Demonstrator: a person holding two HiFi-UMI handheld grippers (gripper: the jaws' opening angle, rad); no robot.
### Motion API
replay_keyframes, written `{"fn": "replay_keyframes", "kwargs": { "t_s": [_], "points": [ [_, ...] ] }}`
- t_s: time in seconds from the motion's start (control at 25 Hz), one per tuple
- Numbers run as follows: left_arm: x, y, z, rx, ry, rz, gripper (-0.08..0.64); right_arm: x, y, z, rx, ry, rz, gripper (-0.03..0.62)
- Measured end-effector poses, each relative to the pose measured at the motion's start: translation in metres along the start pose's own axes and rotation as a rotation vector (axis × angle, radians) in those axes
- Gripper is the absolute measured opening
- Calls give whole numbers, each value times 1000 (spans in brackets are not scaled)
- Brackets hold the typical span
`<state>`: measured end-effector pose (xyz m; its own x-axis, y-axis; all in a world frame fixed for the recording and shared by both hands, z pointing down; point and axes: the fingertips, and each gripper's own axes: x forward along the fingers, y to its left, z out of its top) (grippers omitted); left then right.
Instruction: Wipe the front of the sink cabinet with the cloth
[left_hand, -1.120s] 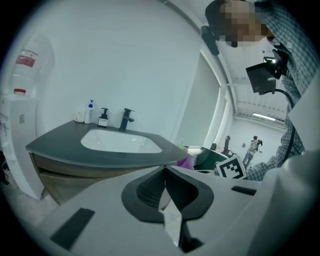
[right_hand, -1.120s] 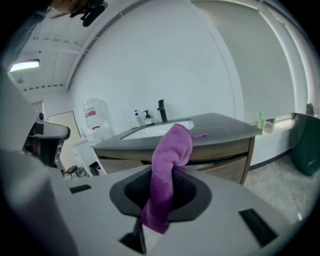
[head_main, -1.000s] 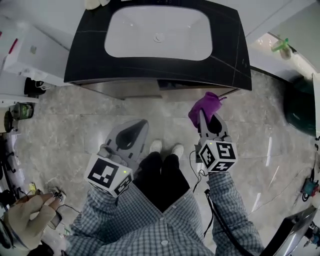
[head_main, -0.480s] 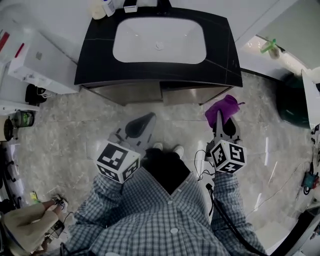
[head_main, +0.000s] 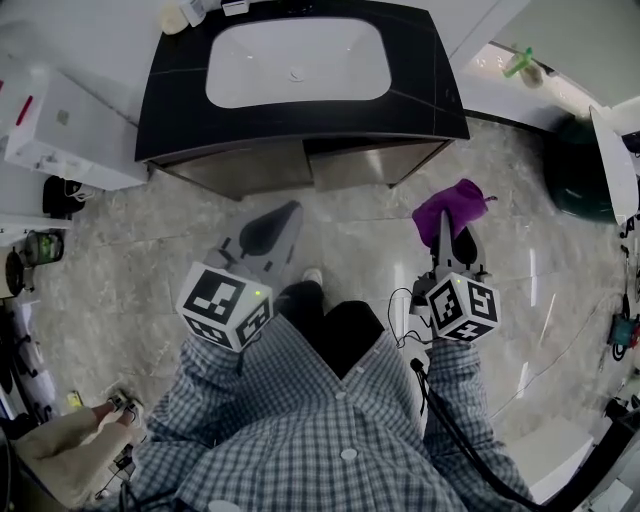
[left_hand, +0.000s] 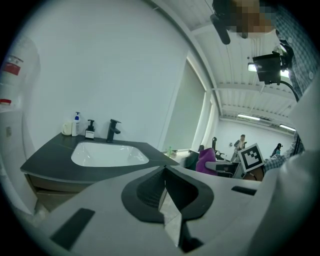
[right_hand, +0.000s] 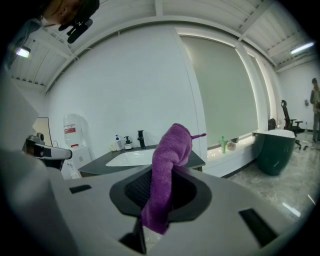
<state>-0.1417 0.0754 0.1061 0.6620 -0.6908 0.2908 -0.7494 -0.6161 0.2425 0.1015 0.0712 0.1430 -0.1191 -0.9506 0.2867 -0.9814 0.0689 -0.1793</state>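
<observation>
The sink cabinet (head_main: 300, 160) stands at the top of the head view, with a black counter (head_main: 180, 110) and a white basin (head_main: 300, 62); its brown front faces me. My right gripper (head_main: 443, 222) is shut on a purple cloth (head_main: 452, 206), held over the floor to the right of the cabinet front and clear of it. In the right gripper view the purple cloth (right_hand: 167, 175) stands up between the closed jaws. My left gripper (head_main: 283, 215) is shut with nothing in it, a short way below the cabinet front. Its jaws meet in the left gripper view (left_hand: 165, 172).
A black tap (left_hand: 113, 131) and soap bottles (left_hand: 76, 124) stand at the counter's back. A white appliance (head_main: 55, 120) sits left of the cabinet. A dark green tub (head_main: 580, 170) lies at the right. The marble floor (head_main: 120, 260) stretches between me and the cabinet.
Both grippers have drawn back from the cabinet front and sit farther from it. The right gripper with the cloth has shifted to the right, and the view has tilted.
</observation>
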Motion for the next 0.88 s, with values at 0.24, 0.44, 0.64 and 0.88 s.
{"fn": "replay_keyframes", "kwargs": {
  "t_s": [0.24, 0.44, 0.64, 0.88],
  "points": [
    [-10, -35, -7, -16, -17, 36, 11, -30, -10, -2, 4, -8, 52, 77],
    [-28, -75, -24, -41, -21, 50, 11, -71, -14, -8, 11, -18, 96, 77],
    [-51, -110, -43, -55, -22, 86, 11, -117, -18, -13, 30, -37, 144, 77],
    [-77, -137, -51, -51, -32, 107, 11, -154, -14, -33, 41, -13, 182, 77]
  ]
}}
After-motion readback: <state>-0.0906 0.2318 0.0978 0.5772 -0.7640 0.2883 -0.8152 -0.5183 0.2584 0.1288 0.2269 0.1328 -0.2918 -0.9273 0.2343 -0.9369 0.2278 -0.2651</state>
